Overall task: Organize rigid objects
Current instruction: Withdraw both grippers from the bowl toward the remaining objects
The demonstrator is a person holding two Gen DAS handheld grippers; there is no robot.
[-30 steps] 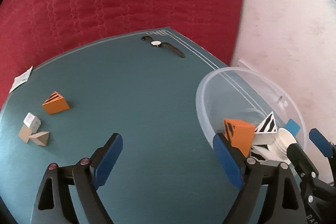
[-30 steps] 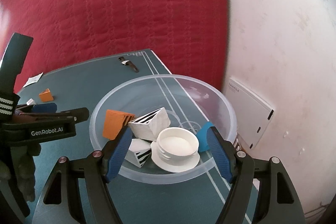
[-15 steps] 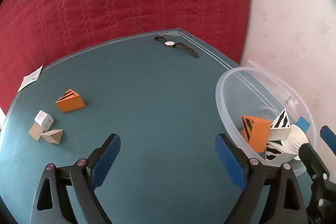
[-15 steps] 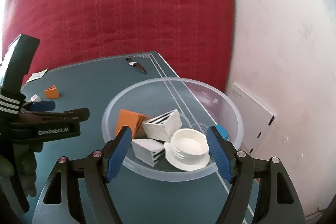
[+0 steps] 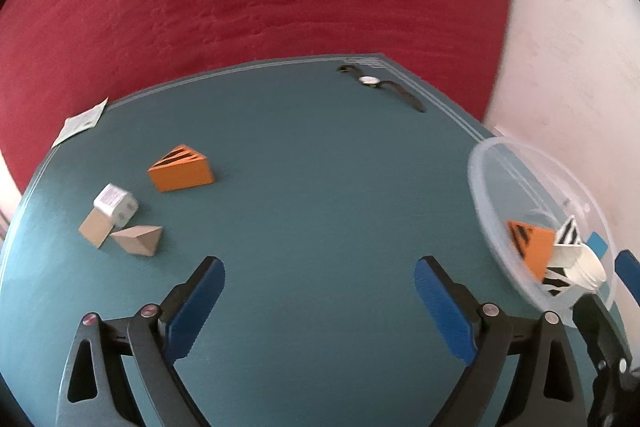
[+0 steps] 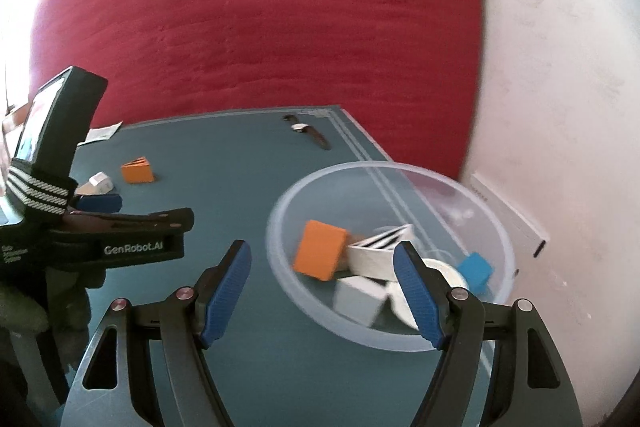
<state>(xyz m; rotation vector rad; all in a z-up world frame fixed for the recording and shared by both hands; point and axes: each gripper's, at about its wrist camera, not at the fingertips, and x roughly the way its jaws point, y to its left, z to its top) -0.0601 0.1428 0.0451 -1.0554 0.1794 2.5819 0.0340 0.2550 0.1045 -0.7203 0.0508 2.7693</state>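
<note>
- Several rigid pieces already lie in the clear plastic bowl (image 6: 496,227) at the right edge of the teal mat (image 5: 320,187): an orange block (image 6: 320,255), two white wedges with black stripes (image 6: 380,251), a white round lid (image 6: 444,275) and a small blue block (image 6: 476,269); I judge the sorting to be more than half done
- Four pieces are left out on the far left of the mat, well apart from the bowl: an orange striped wedge (image 5: 182,173), a white cube (image 5: 116,205) and two plain wooden wedges (image 5: 138,239) that touch or nearly touch the cube
- A wristwatch (image 5: 380,85) lies flat near the far corner of the mat, its strap running along that edge, and a paper slip (image 5: 82,121) lies at the mat's left rim; whether either belongs in the bowl I cannot tell
- The orange striped wedge, probably the next pick, lies on a broad face, striped triangular face up, its long axis roughly across the left view, its thin end toward the left
- The left gripper (image 5: 320,303) has just been opening; its jaws stand wide apart with nothing between them, over bare mat and facing the loose pieces
- The right gripper (image 6: 322,291) is parted and empty, held at the near rim of the bowl
</note>
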